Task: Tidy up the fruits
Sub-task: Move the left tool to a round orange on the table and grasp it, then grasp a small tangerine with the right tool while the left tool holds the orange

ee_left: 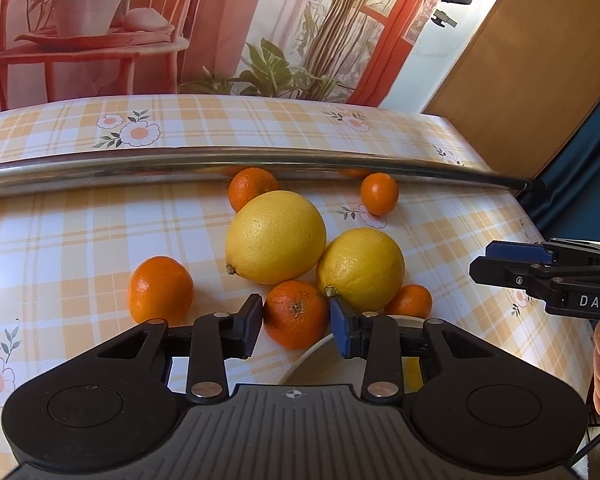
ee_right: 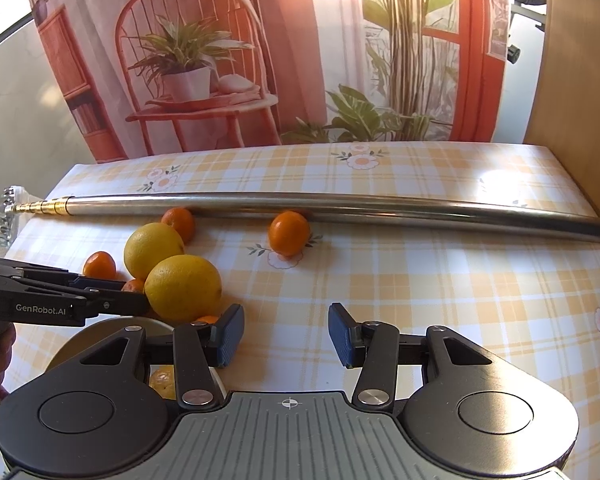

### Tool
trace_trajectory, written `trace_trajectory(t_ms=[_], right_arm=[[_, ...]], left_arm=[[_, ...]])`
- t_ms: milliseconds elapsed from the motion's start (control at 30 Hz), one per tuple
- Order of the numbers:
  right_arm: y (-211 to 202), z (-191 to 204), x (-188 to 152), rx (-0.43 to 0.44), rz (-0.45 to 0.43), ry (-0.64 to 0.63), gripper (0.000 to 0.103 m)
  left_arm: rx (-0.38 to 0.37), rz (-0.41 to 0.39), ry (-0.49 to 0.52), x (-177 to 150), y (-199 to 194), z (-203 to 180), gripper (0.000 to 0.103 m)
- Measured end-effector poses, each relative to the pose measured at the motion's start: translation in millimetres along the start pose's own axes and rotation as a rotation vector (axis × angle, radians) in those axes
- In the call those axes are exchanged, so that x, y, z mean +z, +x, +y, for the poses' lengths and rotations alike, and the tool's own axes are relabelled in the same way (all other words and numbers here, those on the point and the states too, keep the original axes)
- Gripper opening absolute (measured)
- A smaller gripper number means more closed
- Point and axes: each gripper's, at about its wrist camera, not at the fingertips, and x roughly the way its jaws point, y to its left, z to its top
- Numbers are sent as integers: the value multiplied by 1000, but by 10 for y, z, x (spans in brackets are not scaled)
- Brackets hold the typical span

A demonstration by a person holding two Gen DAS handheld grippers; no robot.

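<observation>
Currently the left gripper (ee_left: 296, 326) brackets a tangerine (ee_left: 297, 314) on the table (ee_left: 80, 232): its fingers stand apart on either side of the fruit, close to the peel, and contact cannot be confirmed from the left wrist view. That fruit lies toward the near edge of the table, just beyond the rim of a white plate (ee_left: 312, 356) and touching the nearer lemon (ee_left: 360, 268). A second, larger lemon (ee_left: 276, 236) sits behind it, with more tangerines around the pair; two rest against a metal rod (ee_left: 260, 162) lying across the table toward its far edge.

The right gripper (ee_right: 286, 334) hovers with its fingers spread wide over bare tablecloth, holding nothing.

Judged step: the pick of one tangerine for transfer to the plate, which appears to hold one fruit (ee_right: 162, 386) already. The next move calls for closing the left fingers squarely across the fruit without nudging the touching lemon, which is likely to roll, then a lift and a short move back over the plate rim.
</observation>
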Motion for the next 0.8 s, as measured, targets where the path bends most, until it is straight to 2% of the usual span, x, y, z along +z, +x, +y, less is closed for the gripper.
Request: trace_trajectory(t_ms=[200,400,567,800], right_arm=[[-10,7,4,1,0,1,44],[-19,11,-13,5,3,6,44],[-18,12,-28,9,7,14,44],[-13,39,-42,19,14,16,43]], left_arm=[[65,-16,23,-81,-174,19,38],[135,15,5,-211,-353,161,38],[137,4,-30,-285,-475,236,38],[142,-15,-49,-262,-426,236,39]])
